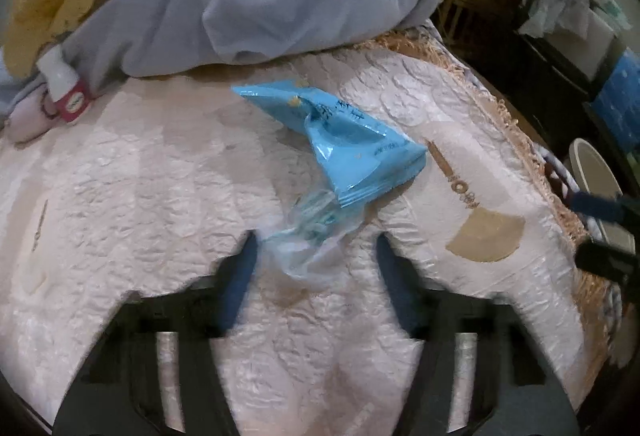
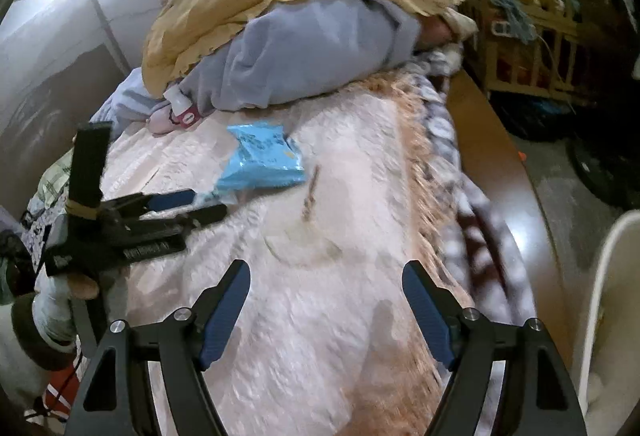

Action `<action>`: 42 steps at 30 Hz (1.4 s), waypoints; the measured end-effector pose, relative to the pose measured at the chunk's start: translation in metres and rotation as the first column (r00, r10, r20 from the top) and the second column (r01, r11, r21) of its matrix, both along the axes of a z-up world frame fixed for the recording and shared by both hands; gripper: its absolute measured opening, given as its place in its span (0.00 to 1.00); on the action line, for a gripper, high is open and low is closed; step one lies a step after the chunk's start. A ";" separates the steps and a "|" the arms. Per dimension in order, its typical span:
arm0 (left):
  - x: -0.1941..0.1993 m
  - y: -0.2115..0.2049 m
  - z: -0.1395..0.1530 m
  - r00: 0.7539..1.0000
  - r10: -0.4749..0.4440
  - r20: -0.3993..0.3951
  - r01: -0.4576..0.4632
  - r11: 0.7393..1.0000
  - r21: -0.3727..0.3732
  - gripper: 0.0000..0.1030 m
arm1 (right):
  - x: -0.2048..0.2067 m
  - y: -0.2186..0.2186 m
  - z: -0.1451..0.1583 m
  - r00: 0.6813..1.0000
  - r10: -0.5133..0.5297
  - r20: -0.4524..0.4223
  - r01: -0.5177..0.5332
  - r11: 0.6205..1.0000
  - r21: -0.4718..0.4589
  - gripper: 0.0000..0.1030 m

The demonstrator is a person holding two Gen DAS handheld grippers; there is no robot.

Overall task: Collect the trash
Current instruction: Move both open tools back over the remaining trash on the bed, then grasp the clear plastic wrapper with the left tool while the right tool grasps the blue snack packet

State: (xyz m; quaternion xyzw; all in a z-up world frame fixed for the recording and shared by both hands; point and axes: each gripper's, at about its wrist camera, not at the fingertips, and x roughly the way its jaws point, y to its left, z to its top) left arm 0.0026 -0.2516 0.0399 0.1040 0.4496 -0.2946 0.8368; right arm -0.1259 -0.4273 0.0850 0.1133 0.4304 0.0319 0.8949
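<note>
Wrapper (image 1: 352, 144) lying mid-bed (image 1: 160, 196) near grey bedding (image 1: 280, 4), clear tail between left claw (image 1: 316, 252) tips, pinch unclear; right claw (image 2: 326, 276) released, empty; nothing binned yet, bin (image 2: 612, 316) waiting far right.

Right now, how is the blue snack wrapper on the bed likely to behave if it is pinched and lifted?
The blue wrapper is probably very light and floppy: it lies crumpled, with a torn clear end. Its glossy film looks slippery, so it may slide in a pinch. It will likely sag and crinkle rather than hold its shape.
</note>
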 end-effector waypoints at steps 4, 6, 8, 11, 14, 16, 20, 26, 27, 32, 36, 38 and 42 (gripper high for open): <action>-0.001 0.020 0.003 0.999 0.012 -0.039 -0.014 0.999 -0.034 0.15 | 0.034 0.014 -0.001 0.999 0.044 0.003 -0.044 0.999 -0.002 0.75; -0.004 0.035 0.010 0.999 0.019 -0.033 -0.021 0.999 -0.049 0.07 | 0.051 0.021 -0.003 0.998 0.062 -0.003 -0.062 0.998 -0.010 0.78; -0.008 0.051 0.015 0.999 0.039 -0.035 -0.041 0.997 -0.066 0.06 | 0.072 0.030 -0.005 0.997 0.080 -0.002 -0.080 0.997 -0.021 0.79; -0.011 0.069 0.018 0.997 0.060 -0.037 -0.063 0.995 -0.072 0.06 | 0.102 0.040 -0.009 0.995 0.096 -0.012 -0.096 0.995 0.015 0.82; -0.009 0.076 0.017 0.997 0.066 -0.033 -0.068 0.995 -0.072 0.06 | 0.129 0.050 -0.014 0.995 0.101 -0.015 -0.101 0.995 0.005 0.84; -0.007 0.074 0.018 0.998 0.055 -0.026 -0.057 0.993 -0.100 0.07 | 0.145 0.052 -0.016 0.995 0.096 -0.024 -0.096 0.995 -0.002 0.84; -0.003 0.057 0.015 0.999 0.014 -0.051 -0.020 0.993 -0.117 0.35 | 0.167 0.052 -0.023 0.994 0.097 -0.059 -0.095 0.995 0.032 0.87; -0.005 0.046 0.015 0.999 0.006 -0.042 -0.011 0.993 -0.122 0.53 | 0.188 0.064 -0.049 0.982 0.121 -0.146 -0.120 0.993 0.017 0.68; -0.004 0.042 0.015 0.999 0.012 -0.034 -0.016 0.992 -0.126 0.54 | 0.186 0.063 -0.048 0.984 0.120 -0.131 -0.120 0.993 0.010 0.62; 0.005 0.017 0.010 1.000 -0.008 -0.026 0.005 0.994 -0.113 0.55 | 0.168 0.046 -0.029 0.995 0.090 -0.051 -0.087 0.995 0.057 0.59; 0.018 -0.005 -0.005 0.999 -0.021 -0.049 0.018 0.998 -0.066 0.54 | 0.158 0.032 -0.019 0.997 0.066 -0.027 -0.064 0.995 0.075 0.59; 0.021 -0.005 -0.012 0.997 -0.006 -0.083 0.001 0.998 -0.064 0.25 | 0.152 0.029 -0.015 0.998 0.053 -0.021 -0.052 0.996 0.076 0.59; 0.016 0.008 -0.009 0.991 0.019 -0.132 -0.034 0.993 -0.111 0.16 | 0.125 0.019 -0.005 0.999 0.043 0.000 -0.043 0.997 0.060 0.59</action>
